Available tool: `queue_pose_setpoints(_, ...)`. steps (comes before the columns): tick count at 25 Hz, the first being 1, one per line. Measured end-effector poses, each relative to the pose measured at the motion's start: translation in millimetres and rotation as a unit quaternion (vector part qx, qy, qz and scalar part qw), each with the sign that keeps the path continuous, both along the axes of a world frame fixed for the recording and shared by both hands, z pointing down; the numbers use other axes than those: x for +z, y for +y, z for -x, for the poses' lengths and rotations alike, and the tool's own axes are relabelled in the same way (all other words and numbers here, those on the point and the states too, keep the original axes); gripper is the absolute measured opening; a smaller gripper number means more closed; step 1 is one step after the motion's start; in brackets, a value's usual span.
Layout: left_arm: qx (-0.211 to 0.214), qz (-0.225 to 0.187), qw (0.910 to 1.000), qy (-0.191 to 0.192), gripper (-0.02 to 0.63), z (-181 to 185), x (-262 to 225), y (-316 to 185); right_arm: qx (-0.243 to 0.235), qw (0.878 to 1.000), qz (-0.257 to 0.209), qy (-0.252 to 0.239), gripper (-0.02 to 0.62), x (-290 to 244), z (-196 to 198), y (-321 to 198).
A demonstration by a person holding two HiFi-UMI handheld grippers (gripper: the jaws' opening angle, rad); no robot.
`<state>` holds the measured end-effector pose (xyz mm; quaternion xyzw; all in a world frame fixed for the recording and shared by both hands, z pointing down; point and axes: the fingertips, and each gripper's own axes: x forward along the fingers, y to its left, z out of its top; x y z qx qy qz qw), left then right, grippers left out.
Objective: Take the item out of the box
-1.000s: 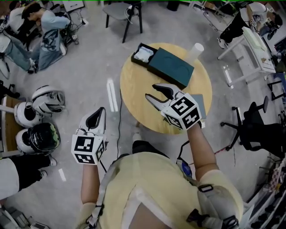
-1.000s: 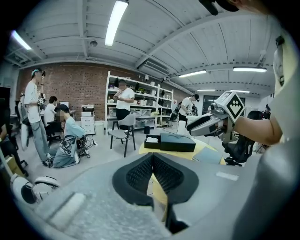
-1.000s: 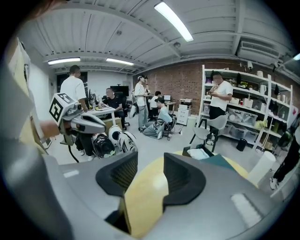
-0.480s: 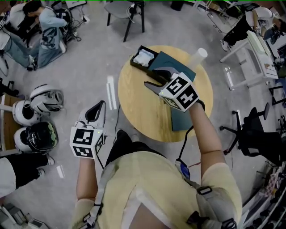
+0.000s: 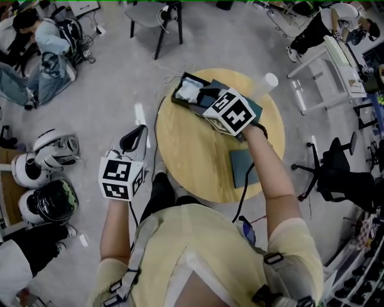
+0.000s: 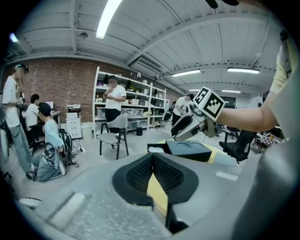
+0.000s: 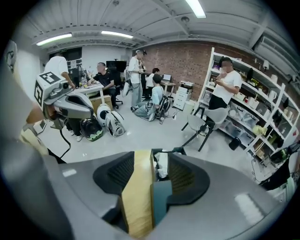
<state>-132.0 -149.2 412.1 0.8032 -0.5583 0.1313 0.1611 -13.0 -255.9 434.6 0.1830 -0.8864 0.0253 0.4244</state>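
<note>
A dark open box lies at the far side of the round wooden table, with a white item inside and a teal lid over its right part. My right gripper hangs just above the box's open end. Its jaws have just been opening and now stand open, with nothing gripped. Between them in the right gripper view I see the white item and the table edge. My left gripper hovers over the floor left of the table, its tips together and empty. The left gripper view shows the box ahead.
A flat teal-grey sheet lies on the table's near right. A white cup stands at the far right rim. Helmets sit on the floor at left. A chair stands beyond the table, and an office chair at right.
My right gripper has moved across the table from its near side to the box, and its jaws have spread wider. The left gripper has moved forward beside the table.
</note>
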Motion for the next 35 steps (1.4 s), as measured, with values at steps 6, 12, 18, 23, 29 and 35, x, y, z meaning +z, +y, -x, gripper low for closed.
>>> queue_pose_setpoints(6,0.029,0.02,0.9993,0.014,0.006,11,21,-52,0.019,0.998,0.032,0.045,0.222,39,10,-41)
queue_pose_setpoints(12,0.05,0.038,0.9978,0.022,0.006,18,41,-91,0.016,0.995,0.053,0.082,0.221,70,19,-71)
queue_pose_setpoints(18,0.067,0.058,0.9954,0.037,0.006,18,61,-117,-0.005,0.989,0.083,0.119,0.222,96,23,-79)
queue_pose_setpoints(23,0.08,0.075,0.9931,0.041,0.006,17,77,-132,-0.036,0.983,0.102,0.146,0.222,116,25,-78)
queue_pose_setpoints(29,0.094,0.088,0.9903,0.051,0.006,14,90,-145,-0.069,0.973,0.119,0.187,0.221,139,22,-73)
queue_pose_setpoints(35,0.099,0.093,0.989,0.058,0.006,11,99,-155,-0.101,0.961,0.119,0.228,0.219,154,19,-73)
